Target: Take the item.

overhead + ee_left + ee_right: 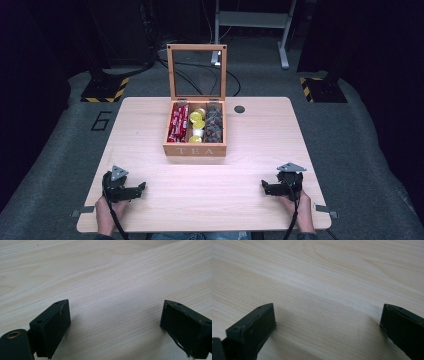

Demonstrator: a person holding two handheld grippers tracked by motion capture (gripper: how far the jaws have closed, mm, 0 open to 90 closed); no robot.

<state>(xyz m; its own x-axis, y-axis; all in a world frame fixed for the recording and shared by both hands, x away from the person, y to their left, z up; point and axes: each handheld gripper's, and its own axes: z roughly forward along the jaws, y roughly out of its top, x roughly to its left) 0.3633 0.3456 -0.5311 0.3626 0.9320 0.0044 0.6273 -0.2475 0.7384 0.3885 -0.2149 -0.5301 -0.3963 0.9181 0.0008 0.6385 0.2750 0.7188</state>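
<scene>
Two grippers are sitting down at the near edge of the table (150,210), one in each of the person's hands. Left gripper (141,188) is resting low on the near-left part of the wood, jaws pointing inward toward the middle, and in the left gripper view (115,320) they're spread wide apart with nothing but bare wood grain showing between them. Right gripper (265,187) is mirroring that on the near-right side, jaws pointing in toward the left one, and in the right gripper view (328,322) they're gaping wide too and gripping nothing. Both have that grey three-cornered plate on top and a cable trailing back past the wrists.

Further out, toward the middle-far part of the table and well apart from both grippers, a wooden tea box (195,148) is sitting with its glass-paned lid (196,72) standing upright. It's showing three compartments: red packets (178,124) in the left one, yellow round capsules (196,120) in the middle, dark packets (214,125) in the right. Just beside the box on its right, a small dark round hole (239,109) is showing in the tabletop.
</scene>
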